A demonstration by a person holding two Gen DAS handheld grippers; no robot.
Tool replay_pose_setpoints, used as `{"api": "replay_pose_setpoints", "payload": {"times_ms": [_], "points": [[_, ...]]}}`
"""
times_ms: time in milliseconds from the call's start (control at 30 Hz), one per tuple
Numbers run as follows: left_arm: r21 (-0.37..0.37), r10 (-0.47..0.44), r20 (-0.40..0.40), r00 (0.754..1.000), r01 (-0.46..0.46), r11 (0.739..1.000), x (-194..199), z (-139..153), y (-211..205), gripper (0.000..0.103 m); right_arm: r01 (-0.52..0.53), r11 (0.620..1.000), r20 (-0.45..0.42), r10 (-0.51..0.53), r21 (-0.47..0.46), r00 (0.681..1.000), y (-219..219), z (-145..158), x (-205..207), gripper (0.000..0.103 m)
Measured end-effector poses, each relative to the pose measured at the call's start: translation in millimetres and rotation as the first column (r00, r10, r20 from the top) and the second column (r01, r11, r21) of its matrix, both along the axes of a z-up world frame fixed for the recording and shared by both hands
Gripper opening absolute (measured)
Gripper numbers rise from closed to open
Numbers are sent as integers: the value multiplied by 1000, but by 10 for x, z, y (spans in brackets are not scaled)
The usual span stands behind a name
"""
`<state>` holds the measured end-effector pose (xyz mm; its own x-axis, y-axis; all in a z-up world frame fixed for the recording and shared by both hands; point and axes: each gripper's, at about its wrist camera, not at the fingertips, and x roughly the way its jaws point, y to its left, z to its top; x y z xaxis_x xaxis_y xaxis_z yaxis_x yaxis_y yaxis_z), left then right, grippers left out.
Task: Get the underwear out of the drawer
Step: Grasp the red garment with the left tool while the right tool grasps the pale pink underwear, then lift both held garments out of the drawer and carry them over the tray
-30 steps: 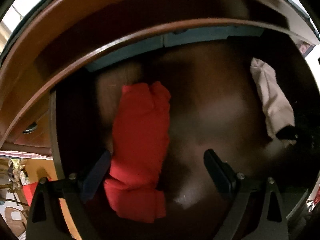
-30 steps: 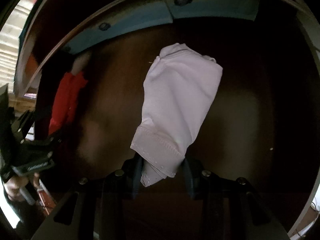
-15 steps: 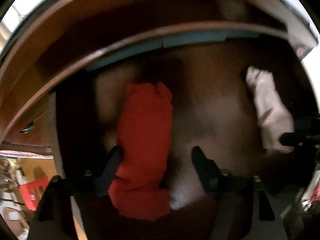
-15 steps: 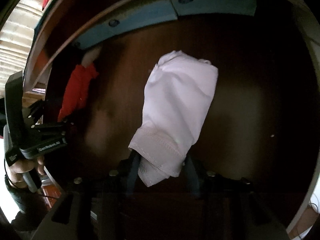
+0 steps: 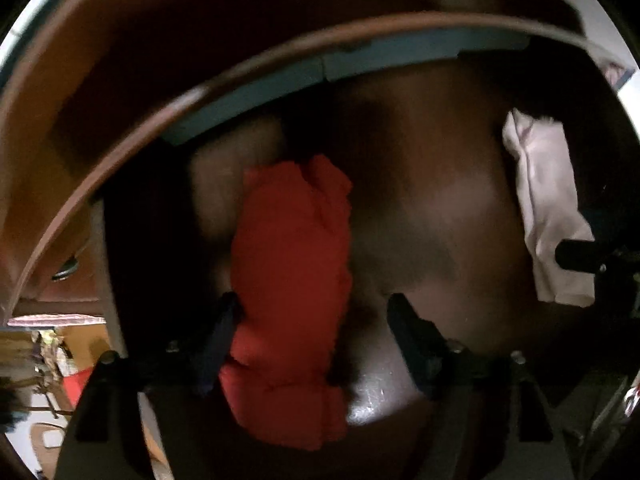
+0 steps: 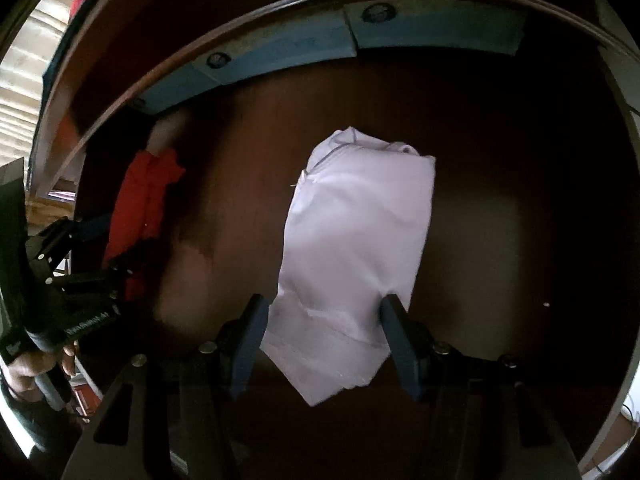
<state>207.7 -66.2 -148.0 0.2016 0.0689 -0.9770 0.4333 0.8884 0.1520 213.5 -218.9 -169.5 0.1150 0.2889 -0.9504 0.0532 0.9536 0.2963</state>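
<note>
In the left wrist view a folded red underwear [image 5: 292, 280] lies on the dark wooden drawer bottom [image 5: 432, 208]. My left gripper [image 5: 313, 306] points down over its near half. Its jaws are opening; the left pad touches the cloth and the right pad stands clear. In the right wrist view a white underwear [image 6: 356, 240] lies flat on the drawer floor [image 6: 500, 240], its near end between the fingers of my right gripper [image 6: 322, 308]. Those jaws are opening too and no longer pinch the cloth. The red underwear [image 6: 144, 200] and left gripper [image 6: 106, 248] show at the left.
A blue strip [image 6: 280, 52] runs along the drawer's far wall under the curved wooden rim [image 5: 248, 64]. A hand [image 6: 24, 368] holds the left gripper's handle. The white underwear [image 5: 548, 208] and a right fingertip [image 5: 576, 256] sit at the left view's right edge.
My right jaws have widened and let go of the white underwear, which now spreads flat between them. My left jaws narrowed around the red underwear, then widened again, shifting slightly.
</note>
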Motion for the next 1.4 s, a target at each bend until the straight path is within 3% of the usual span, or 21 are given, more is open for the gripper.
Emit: {"api": "replay_pose_setpoints", "payload": {"times_ms": [100, 200, 267, 367, 433, 600, 700, 767, 833, 900, 967, 1167, 1400], "points": [[46, -28, -16, 999, 29, 999, -1, -72, -91, 90, -33, 999, 4, 33, -35, 999, 84, -12, 10, 61], [103, -51, -16, 999, 52, 993, -69, -152, -119, 90, -56, 996, 5, 57, -74, 998, 200, -35, 70, 61], [102, -61, -12, 998, 62, 993, -106, -154, -139, 90, -64, 994, -1, 64, -87, 998, 161, -45, 84, 61], [68, -59, -2, 998, 59, 996, -145, -80, -143, 81, -67, 994, -17, 65, -89, 998, 153, -52, 89, 61], [19, -48, -24, 999, 49, 999, -146, -59, -152, 64, -47, 995, -49, 42, -84, 998, 54, -93, 101, 61], [-6, -84, -43, 996, 84, 996, -205, -82, -287, 50, -19, 998, -49, 16, -60, 999, 120, -163, 193, 61], [-63, -89, -53, 995, 85, 994, -216, -41, -332, 46, -26, 996, -33, 23, -80, 999, 174, -154, 210, 60], [-61, -88, -52, 995, 84, 995, -228, -41, -352, 46, -49, 995, -18, 47, -91, 999, 232, -151, 225, 49], [-63, -85, -53, 995, 82, 995, -222, -6, -332, 46, -57, 995, -15, 56, -85, 998, 214, -146, 177, 45], [-67, -81, -52, 995, 78, 995, -216, 21, -313, 44, -56, 996, -15, 55, -72, 998, 209, -142, 183, 41], [-81, -77, -46, 996, 73, 994, -467, -178, -391, 42, -50, 998, -12, 49, -48, 999, 196, -131, 184, 36], [-140, -100, -35, 994, 95, 986, -696, -24, -346, 40, -6, 998, -22, 7, 66, 1000, 83, -82, 141, 31], [-185, -112, -5, 994, 109, 977, -913, 142, -398, 40, 42, 981, 50, -53, 192, 997, 28, 180, 6, 31]]}}
